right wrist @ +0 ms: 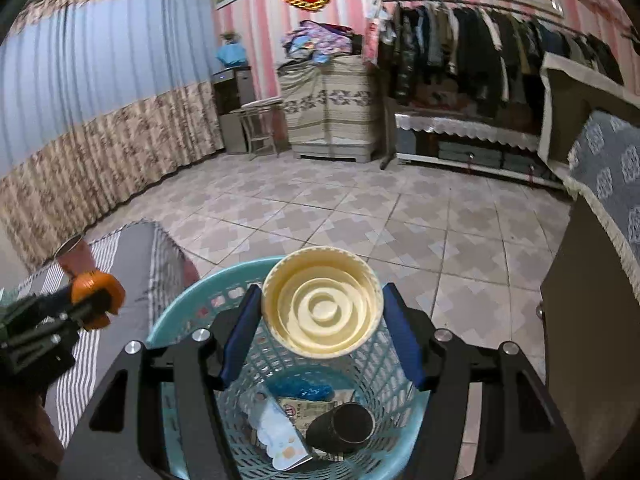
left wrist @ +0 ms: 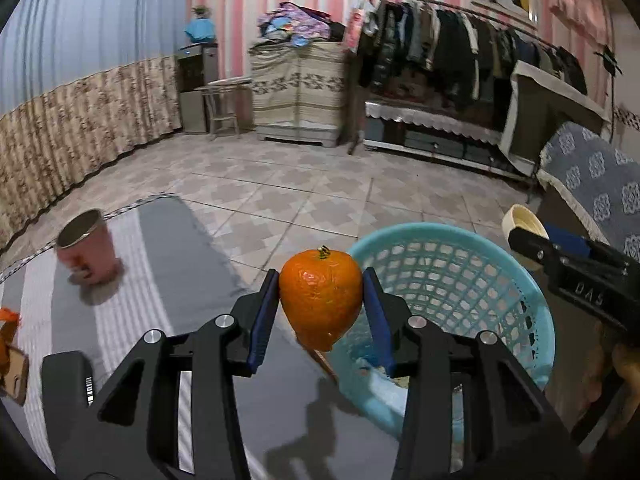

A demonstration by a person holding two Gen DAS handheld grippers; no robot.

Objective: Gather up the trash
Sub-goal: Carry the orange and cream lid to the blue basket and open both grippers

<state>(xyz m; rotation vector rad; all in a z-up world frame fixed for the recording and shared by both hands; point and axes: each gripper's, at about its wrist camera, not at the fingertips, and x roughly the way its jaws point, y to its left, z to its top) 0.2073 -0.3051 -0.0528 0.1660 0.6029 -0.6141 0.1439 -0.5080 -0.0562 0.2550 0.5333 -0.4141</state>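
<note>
While the left gripper [left wrist: 321, 312] is clamped on an orange peel [left wrist: 321, 298] shaped like a whole fruit, the right gripper [right wrist: 322, 330] is clamped on a cream round lid [right wrist: 322, 302] held directly above the blue basket [right wrist: 176, 316]. Inside that basket lie a dark cylinder [right wrist: 344, 426], a blue wrapper [right wrist: 306, 390] and paper cards. Left of the basket, a striped grey cloth [left wrist: 168, 280] carries a pink can [left wrist: 88, 248], farther off. Beyond lies tiled floor [right wrist: 360, 208], with a clothes rack [right wrist: 480, 48] at the far wall.

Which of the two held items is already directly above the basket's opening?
The cream cup, in the right gripper; the orange peel sits beside the basket rim.
</note>
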